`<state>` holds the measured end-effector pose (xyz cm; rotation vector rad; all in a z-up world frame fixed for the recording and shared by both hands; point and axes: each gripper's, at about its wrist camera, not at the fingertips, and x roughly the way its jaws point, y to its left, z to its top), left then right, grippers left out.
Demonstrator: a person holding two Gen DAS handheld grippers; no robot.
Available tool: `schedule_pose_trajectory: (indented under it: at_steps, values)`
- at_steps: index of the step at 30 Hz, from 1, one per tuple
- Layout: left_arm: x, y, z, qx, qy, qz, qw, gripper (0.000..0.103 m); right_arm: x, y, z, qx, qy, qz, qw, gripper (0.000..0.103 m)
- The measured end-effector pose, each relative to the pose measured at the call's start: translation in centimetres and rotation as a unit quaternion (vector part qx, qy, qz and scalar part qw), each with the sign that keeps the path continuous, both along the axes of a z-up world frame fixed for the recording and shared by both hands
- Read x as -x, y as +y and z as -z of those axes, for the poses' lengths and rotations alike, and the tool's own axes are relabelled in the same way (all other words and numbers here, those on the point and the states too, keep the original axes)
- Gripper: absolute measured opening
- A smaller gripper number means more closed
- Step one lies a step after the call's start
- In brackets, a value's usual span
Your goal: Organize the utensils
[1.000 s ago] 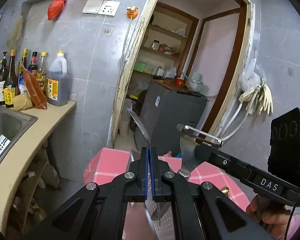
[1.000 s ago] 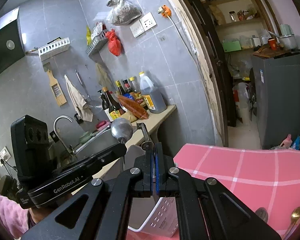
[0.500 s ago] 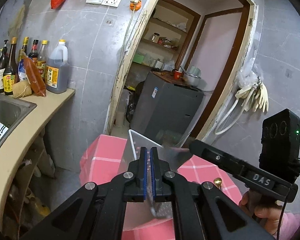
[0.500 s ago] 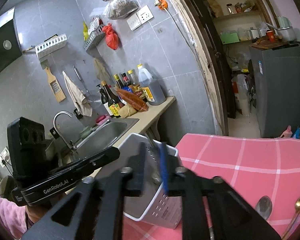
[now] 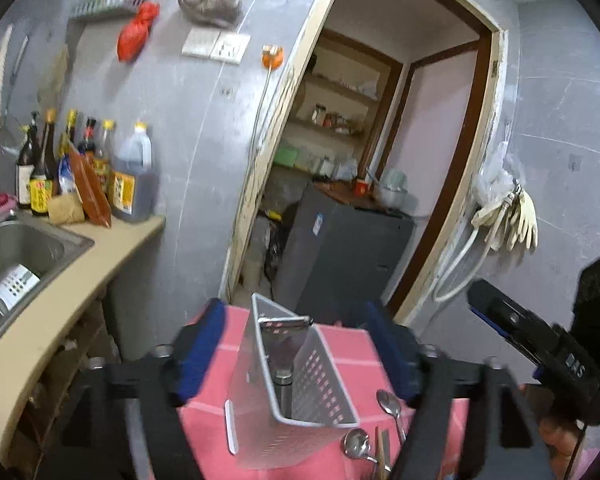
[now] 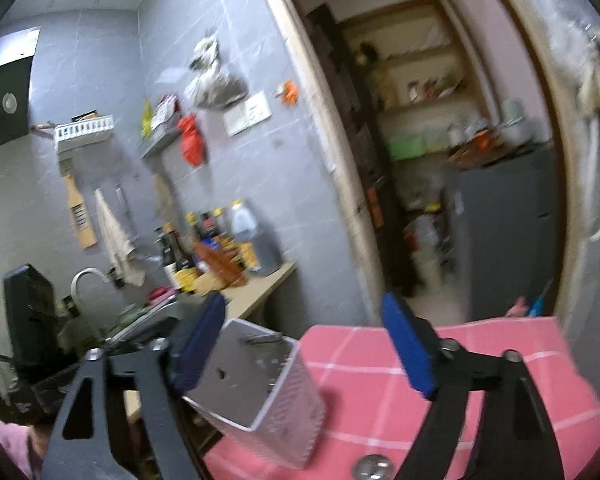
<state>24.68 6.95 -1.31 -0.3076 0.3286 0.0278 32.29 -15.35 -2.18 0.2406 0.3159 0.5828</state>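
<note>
**Both grippers released above the utensil caddy**

Largest first: the pink checked tablecloth [image 5: 340, 344] covers the near table, with the kitchen counter [image 5: 80, 264] to its left and the doorway beyond. On the cloth stands the perforated white caddy [image 5: 300, 380], upright, holding a peeler [image 5: 286, 330] whose head shows at the rim. The left gripper [image 5: 296, 344] hangs over the caddy with its jaws spread wide and empty; the right gripper [image 6: 312, 344] likewise stands released, holding nothing, the caddy under its left finger. Smallest: loose spoons [image 5: 388, 402] lie on the cloth just right of the caddy's near corner, not yet stowed.

Risk, as a judgement: the caddy looks tall, narrow and light. A finger brushing its rim while reaching for the spoons could tip it and spill the peeler. Motion blur suggests quick movement, which raises that chance.
</note>
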Motion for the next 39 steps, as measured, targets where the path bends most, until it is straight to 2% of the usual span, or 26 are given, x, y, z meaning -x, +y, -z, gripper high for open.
schedule_pose_trajectory:
  at_steps: [1,2,6,11,20,27,29,33,37,39]
  values:
    - [0.3,-0.6,-0.2,-0.007,-0.007,-0.006,0.9999,0.088,0.8,-0.9,-0.1,0.002,-0.009,0.022,1.000,0.094]
    - [0.6,-1.2,-0.4,-0.013,-0.011,-0.009,0.9998,0.090,1.0,-1.4,-0.4,0.001,-0.013,0.032,0.999,0.100]
    - [1.4,-3.0,-0.5,-0.021,-0.021,-0.014,0.9994,0.102,3.0,-4.2,-0.6,0.015,-0.031,0.085,0.996,0.102]
    - [2.8,-6.0,-0.2,-0.042,-0.030,-0.018,0.9985,0.103,4.5,-6.8,-0.4,0.052,-0.027,0.108,0.992,0.102]
    - [2.5,-10.6,2.1,-0.054,0.014,0.031,0.9979,0.103,4.3,-12.7,3.3,0.088,0.059,0.086,0.991,0.102]
    - [0.9,-13.4,4.4,-0.068,0.058,0.061,0.9941,0.103,1.4,-16.2,6.8,0.077,0.141,0.056,0.985,0.102]
    - [0.4,-13.9,5.3,-0.064,0.074,0.060,0.9934,0.103,0.6,-16.7,7.9,0.073,0.156,0.049,0.984,0.096]
    - [-0.9,-14.7,7.1,-0.053,0.105,0.061,0.9912,0.099,-1.4,-17.1,10.0,0.073,0.188,0.035,0.979,0.073]
    - [-2.5,-15.4,8.7,-0.052,0.143,0.056,0.9868,0.091,-3.3,-16.7,11.9,0.075,0.214,0.015,0.974,0.070]
    - [-3.3,-15.4,9.6,-0.043,0.163,0.046,0.9846,0.089,-4.6,-16.2,12.7,0.081,0.225,0.005,0.971,0.063]
